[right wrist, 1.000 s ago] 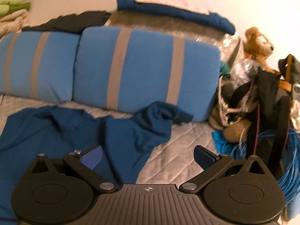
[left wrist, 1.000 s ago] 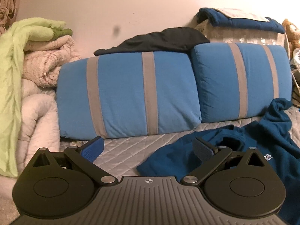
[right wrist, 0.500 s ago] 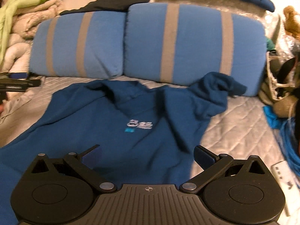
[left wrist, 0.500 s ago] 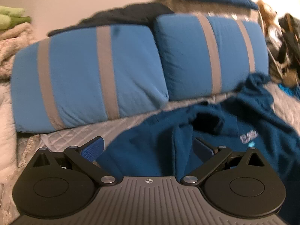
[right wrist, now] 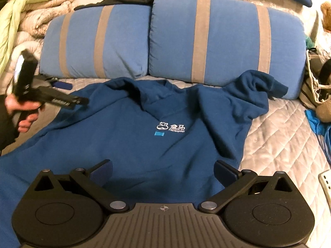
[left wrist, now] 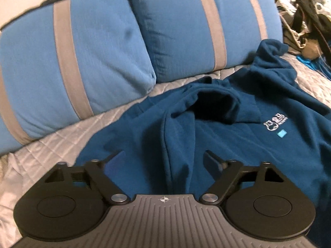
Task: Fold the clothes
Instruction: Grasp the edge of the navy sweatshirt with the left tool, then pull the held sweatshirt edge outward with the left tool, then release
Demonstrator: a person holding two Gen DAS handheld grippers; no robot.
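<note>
A dark blue sweatshirt (left wrist: 238, 148) lies rumpled, chest side up, on the grey quilted bed (left wrist: 51, 155), with a white logo (right wrist: 170, 127) on its front. Its right sleeve (right wrist: 254, 88) is bunched against a pillow. My left gripper (left wrist: 163, 159) hovers over the garment's left shoulder area, jaws closing, a raised fold of fabric lying between the fingers without the pads pressing it. In the right wrist view that left gripper (right wrist: 68, 95) shows at the left, held by a hand (right wrist: 24, 111). My right gripper (right wrist: 163, 167) stands open above the sweatshirt (right wrist: 134, 155), low on its front.
Two blue pillows with grey stripes (right wrist: 206, 41) line the back of the bed. Folded blankets (right wrist: 31, 10) pile up at the left. Bags and blue cord (right wrist: 318, 95) crowd the right side, and a white device (right wrist: 325, 184) lies at the right edge.
Both grippers have come down and closer over the sweatshirt. The left one swung right from the pillows onto the garment's shoulder, and its jaws have narrowed.
</note>
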